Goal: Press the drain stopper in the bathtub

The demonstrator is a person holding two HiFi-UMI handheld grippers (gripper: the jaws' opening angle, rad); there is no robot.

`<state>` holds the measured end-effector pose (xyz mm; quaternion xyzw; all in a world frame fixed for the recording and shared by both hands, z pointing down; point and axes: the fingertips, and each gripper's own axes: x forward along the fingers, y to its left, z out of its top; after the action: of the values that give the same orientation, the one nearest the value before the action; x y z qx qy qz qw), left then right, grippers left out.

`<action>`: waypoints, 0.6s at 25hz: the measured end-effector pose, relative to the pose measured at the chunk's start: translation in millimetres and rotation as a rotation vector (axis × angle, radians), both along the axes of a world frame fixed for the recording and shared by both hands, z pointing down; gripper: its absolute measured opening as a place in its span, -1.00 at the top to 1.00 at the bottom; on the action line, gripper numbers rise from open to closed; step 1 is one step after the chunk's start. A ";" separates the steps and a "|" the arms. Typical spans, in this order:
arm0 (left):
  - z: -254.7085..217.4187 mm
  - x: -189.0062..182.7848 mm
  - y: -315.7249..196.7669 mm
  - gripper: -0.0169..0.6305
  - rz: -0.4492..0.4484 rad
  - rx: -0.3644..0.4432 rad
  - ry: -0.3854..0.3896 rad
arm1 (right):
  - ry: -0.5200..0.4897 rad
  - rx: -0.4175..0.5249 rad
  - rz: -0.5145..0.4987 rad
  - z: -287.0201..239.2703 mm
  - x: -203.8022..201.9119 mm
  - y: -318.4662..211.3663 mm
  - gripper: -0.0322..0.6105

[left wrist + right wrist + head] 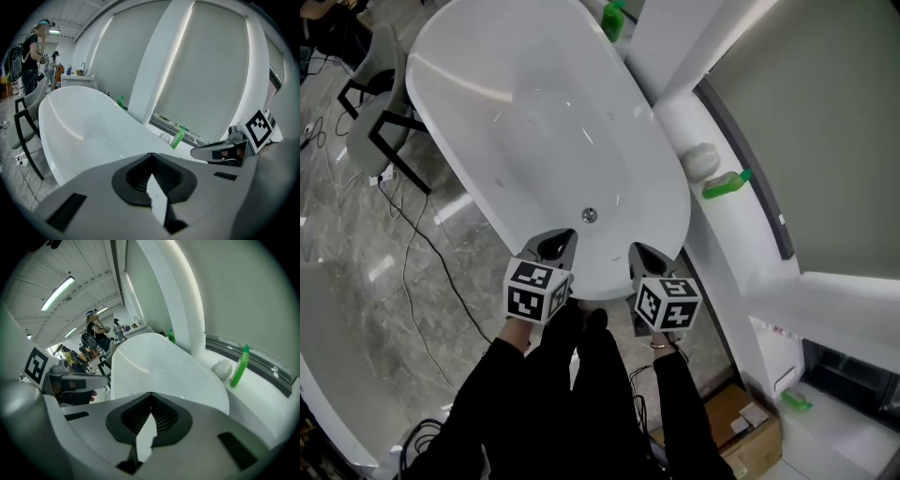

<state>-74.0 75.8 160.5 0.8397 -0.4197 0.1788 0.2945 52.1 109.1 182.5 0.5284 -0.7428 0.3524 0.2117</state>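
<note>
The white oval bathtub (427, 101) fills the upper middle of the head view. Its round metal drain stopper (589, 215) sits on the tub floor near the close end. My left gripper (556, 246) hangs over the near rim, just below and left of the stopper, jaws shut and empty. My right gripper (644, 256) hovers at the rim, below and right of the stopper, also shut on nothing. Neither touches the stopper. The left gripper view shows its closed jaws (151, 157) over the tub (70, 117); the right gripper view shows the same (151, 397); the stopper is hidden in both.
A ledge (741, 220) to the tub's right holds a lying green bottle (727, 184) and a white ball-like thing (701, 159). Another green bottle (614, 19) stands at the far end. A black-framed chair (384, 141) and cables lie left; a cardboard box (741, 422) is at the lower right.
</note>
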 end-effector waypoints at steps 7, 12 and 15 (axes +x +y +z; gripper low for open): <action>26.0 4.4 -19.8 0.92 -0.015 -0.032 -0.005 | 0.015 -0.029 -0.016 30.7 0.6 -12.0 0.89; 51.1 10.9 -31.6 0.92 -0.030 -0.071 -0.006 | 0.016 -0.057 -0.038 54.5 3.4 -25.1 0.89; 68.6 13.2 -39.8 0.92 -0.043 -0.094 -0.008 | 0.012 -0.071 -0.064 69.8 3.3 -36.0 0.89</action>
<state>-60.8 36.0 229.1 0.8149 -0.4301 0.1955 0.3357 55.4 73.0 252.4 0.4986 -0.7449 0.3686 0.2462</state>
